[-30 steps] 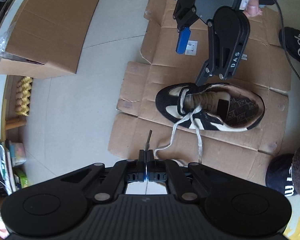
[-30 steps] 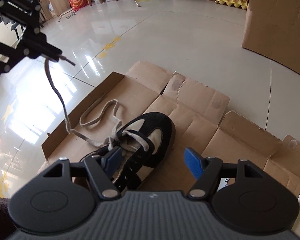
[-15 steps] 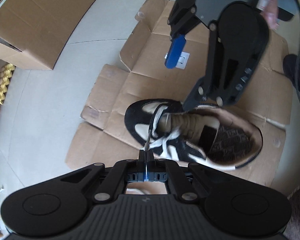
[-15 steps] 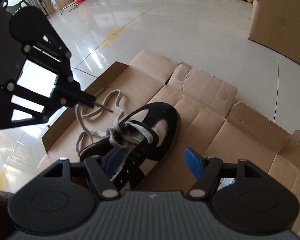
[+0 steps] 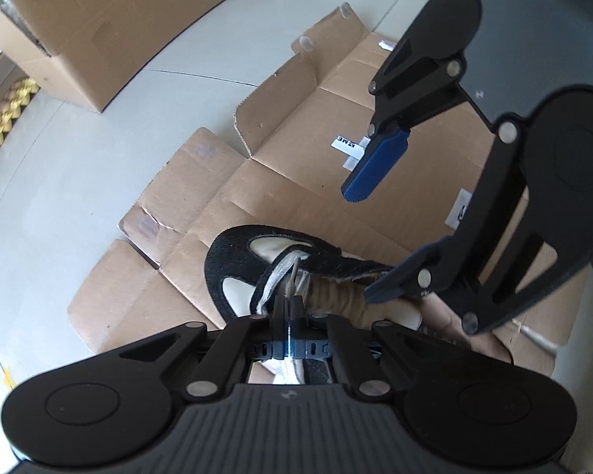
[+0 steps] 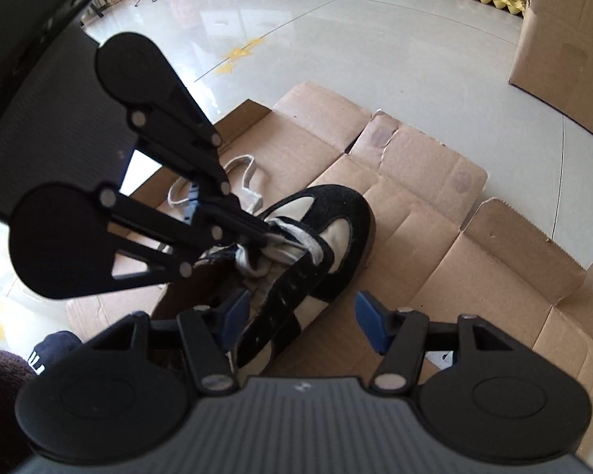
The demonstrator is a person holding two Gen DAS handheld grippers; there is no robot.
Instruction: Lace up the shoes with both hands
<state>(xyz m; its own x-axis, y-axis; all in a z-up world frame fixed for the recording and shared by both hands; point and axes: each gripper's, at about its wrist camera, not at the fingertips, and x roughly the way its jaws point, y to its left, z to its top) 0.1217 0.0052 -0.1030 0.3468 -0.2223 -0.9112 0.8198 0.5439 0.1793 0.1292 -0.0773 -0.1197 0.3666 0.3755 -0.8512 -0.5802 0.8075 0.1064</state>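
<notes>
Your left gripper [image 5: 288, 305] is pinched fully together on the tip of the lace [image 5: 292, 272], poised right over the front eyelets of the black-and-cream shoe [image 6: 328, 233], which lies on the flattened cardboard [image 6: 423, 181] just beyond both tools. Your right gripper [image 6: 302, 314] straddles the shoe's right side wall near the collar, one blue pad inside the opening and the other outside; its jaws are closing and not yet pressing. A second ago your left tool held the lace tip high and clear of the shoe; now it is low against the laced front, rolled to a new angle.
</notes>
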